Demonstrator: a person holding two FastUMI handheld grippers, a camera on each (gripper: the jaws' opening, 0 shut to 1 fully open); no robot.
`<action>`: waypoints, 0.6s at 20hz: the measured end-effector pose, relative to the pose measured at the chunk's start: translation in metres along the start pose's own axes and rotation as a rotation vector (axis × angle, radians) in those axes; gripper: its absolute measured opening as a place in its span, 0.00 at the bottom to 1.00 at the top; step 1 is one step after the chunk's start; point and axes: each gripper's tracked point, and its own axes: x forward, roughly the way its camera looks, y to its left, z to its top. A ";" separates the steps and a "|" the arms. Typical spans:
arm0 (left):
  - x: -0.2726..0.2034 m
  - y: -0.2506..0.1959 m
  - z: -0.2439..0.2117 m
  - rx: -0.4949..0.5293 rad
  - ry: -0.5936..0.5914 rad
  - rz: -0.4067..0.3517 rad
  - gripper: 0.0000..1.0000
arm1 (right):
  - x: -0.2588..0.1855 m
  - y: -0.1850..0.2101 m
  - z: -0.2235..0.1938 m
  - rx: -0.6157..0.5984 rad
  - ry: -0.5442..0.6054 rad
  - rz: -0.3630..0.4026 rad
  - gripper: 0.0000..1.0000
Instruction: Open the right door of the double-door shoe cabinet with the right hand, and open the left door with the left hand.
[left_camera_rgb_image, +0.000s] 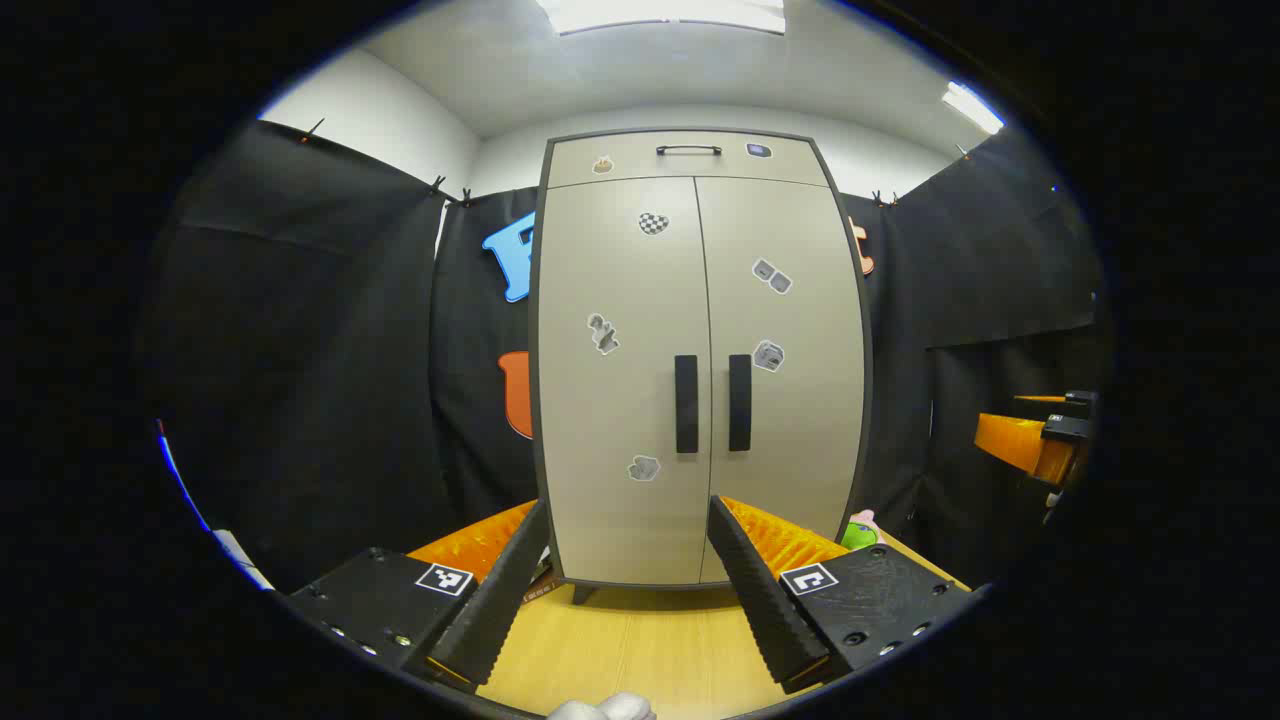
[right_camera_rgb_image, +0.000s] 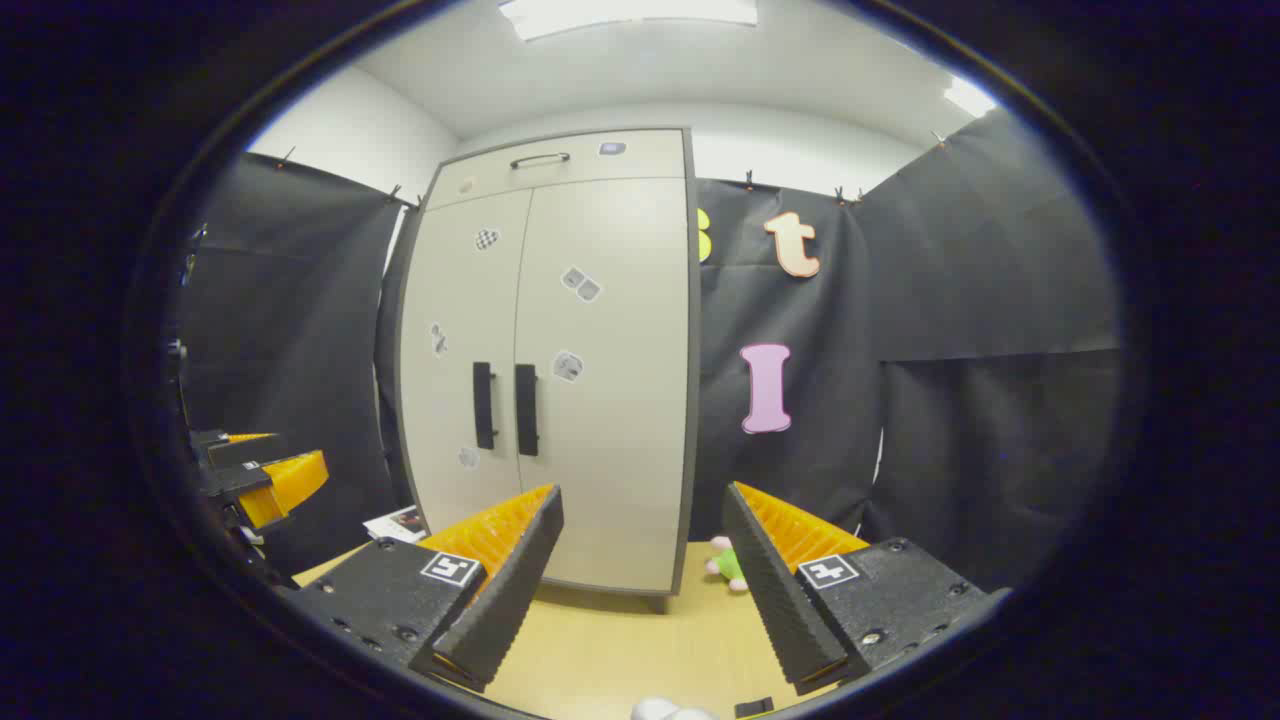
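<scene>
Cabinet: a tall beige double-door shoe cabinet with a dark frame, both doors shut, standing on a pale wooden table.
Right handle: a black upright bar, ahead and left of the right gripper; long axis vertical.
Left handle: a matching black bar, dead ahead of the left gripper.
Grippers: both spread wide, holding nothing, well short of the doors.
Nearer: the left looks better lined up; the right must swing left, I'd judge.

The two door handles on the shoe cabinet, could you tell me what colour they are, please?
Black; the door handles show best in the left gripper view.
</scene>
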 end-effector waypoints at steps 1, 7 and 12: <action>-0.005 0.010 0.008 0.002 -0.006 0.005 0.95 | -0.004 0.004 0.008 -0.012 -0.008 -0.012 1.00; -0.012 0.036 0.033 -0.012 -0.028 0.015 0.95 | -0.019 0.020 0.032 -0.019 -0.025 -0.031 1.00; -0.016 0.034 0.047 -0.003 -0.038 0.001 0.95 | -0.025 0.017 0.036 -0.045 -0.011 -0.049 1.00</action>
